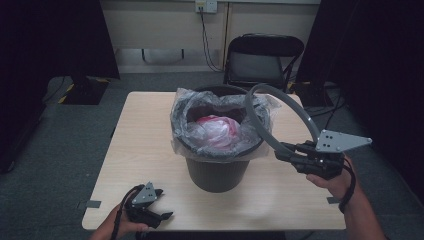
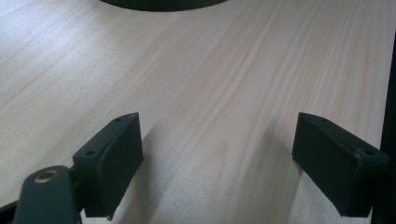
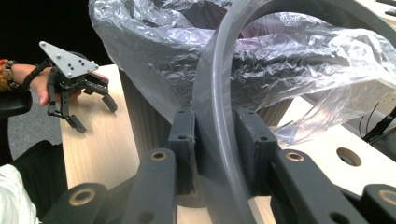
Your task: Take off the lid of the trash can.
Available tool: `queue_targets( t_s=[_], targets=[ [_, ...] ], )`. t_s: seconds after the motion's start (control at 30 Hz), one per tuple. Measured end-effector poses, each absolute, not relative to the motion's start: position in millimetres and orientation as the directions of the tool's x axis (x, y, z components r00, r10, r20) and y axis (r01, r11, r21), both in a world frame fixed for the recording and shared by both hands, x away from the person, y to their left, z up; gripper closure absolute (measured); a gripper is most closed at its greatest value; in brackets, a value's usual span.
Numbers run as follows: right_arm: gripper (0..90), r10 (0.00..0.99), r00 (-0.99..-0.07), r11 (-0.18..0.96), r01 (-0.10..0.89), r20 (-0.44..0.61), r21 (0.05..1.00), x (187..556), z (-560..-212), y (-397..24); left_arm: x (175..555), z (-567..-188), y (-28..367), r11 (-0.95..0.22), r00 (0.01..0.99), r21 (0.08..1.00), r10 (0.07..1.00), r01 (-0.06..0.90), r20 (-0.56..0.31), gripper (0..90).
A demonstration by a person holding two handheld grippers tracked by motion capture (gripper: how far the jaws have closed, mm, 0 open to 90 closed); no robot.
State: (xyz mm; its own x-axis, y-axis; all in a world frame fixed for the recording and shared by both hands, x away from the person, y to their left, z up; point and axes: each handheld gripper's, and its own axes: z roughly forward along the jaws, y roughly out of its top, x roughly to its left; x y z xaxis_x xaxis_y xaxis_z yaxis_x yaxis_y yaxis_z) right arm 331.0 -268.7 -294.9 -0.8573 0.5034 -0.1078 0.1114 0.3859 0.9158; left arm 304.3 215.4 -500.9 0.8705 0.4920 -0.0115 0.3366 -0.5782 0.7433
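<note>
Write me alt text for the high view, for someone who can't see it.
The right gripper holds a grey plastic ring tilted above the right rim of a dark bin lined with a clear bag, pink material inside. The bin stands on a light wooden table; the left gripper rests open near its front edge.

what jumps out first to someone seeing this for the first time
The dark bin in the middle of the table, lined with a clear plastic bag holding something pink. Over its right rim hangs a grey ring, clamped in the right gripper. The left gripper rests open near the table's front left edge.
</note>
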Motion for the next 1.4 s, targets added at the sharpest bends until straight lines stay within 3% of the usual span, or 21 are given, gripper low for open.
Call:
queue_targets(
  t_s=[0.57,1.0,1.4],
  targets=[
    [74.2,0.538,-0.84,0.306,0.116,-0.071,0.945,331.0,-310.6,-280.1,304.1,-500.7,215.4,-0.58,0.87,0.742,0.492,0.337,-0.01,15.8],
    [74.6,0.642,-0.766,0.204,0.137,-0.027,0.969,342.9,-321.0,-291.8,304.1,-500.7,215.5,-0.58,0.87,0.742,0.492,0.337,-0.01,15.8],
    [74.5,0.669,-0.743,0.239,0.222,0.005,0.945,364.5,-358.5,-286.2,303.9,-500.6,215.6,-0.581,0.87,0.741,0.492,0.337,-0.01,15.8]
  ],
)
